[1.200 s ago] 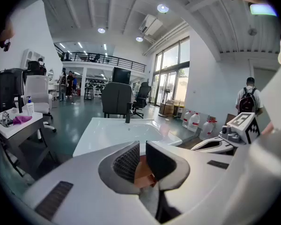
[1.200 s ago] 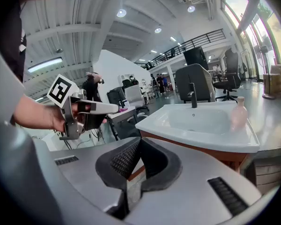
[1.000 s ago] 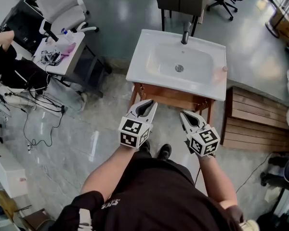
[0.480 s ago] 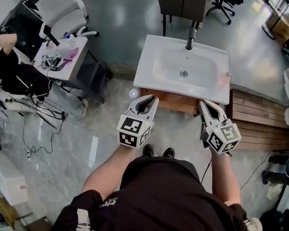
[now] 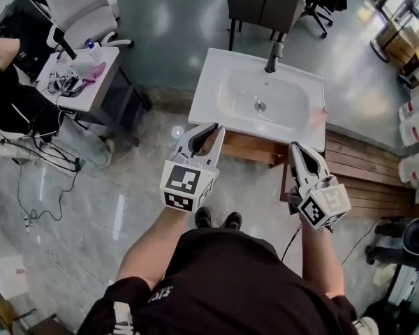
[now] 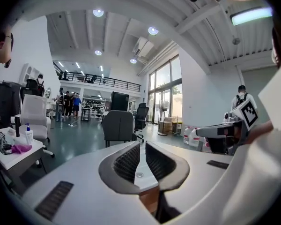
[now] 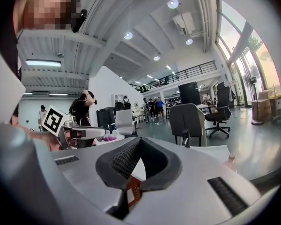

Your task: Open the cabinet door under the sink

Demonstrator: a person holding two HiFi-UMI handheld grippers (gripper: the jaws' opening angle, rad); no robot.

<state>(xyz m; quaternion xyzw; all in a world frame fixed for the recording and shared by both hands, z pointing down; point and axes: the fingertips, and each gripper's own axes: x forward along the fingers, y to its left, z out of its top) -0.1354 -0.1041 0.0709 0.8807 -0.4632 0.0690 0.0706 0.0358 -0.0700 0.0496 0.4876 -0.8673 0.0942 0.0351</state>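
Grey glossy floor [image 5: 91,215], white sink [image 5: 207,107]

Large open lab-style hall: office chairs [image 5: 265,2] are standing on a glossy grey floor [image 5: 160,19], and cables [image 5: 49,155] are trailing beside a cluttered table [image 5: 80,98]. A mezzanine railing [image 6: 91,80] and tall windows [image 6: 166,95] are showing behind. A sink [image 5: 209,110] is standing free mid-floor.
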